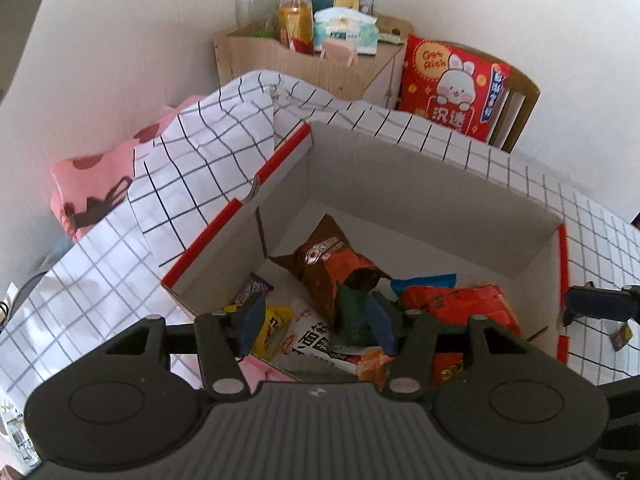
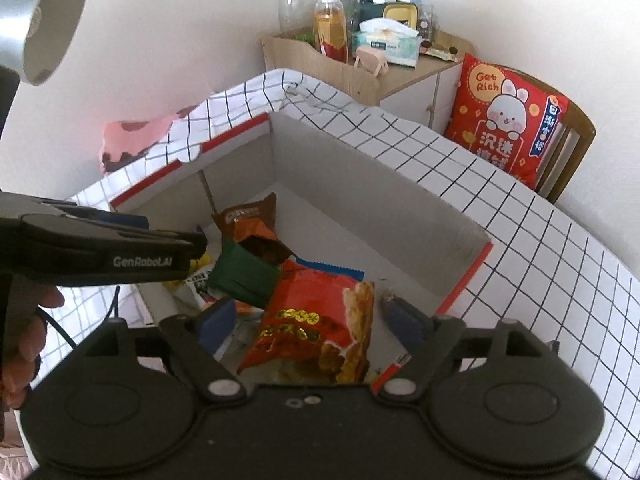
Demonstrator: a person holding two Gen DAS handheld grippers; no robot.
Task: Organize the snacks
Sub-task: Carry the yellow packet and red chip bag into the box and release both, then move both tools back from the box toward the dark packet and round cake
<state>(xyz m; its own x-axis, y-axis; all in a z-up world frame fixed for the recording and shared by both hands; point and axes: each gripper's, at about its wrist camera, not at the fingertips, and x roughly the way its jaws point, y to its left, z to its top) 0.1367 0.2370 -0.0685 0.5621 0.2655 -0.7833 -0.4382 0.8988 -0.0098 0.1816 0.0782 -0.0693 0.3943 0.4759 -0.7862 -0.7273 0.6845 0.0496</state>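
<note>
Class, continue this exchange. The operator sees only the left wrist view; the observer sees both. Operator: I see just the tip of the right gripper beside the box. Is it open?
Observer: Yes, the right gripper is open, jaws wide apart, above the red snack bag.
Operator: What is printed on that bag's near end?
Observer: Golden-brown crisps.
Operator: Anything beyond my left gripper?
Observer: A grey lamp shade, up and to its left.
</note>
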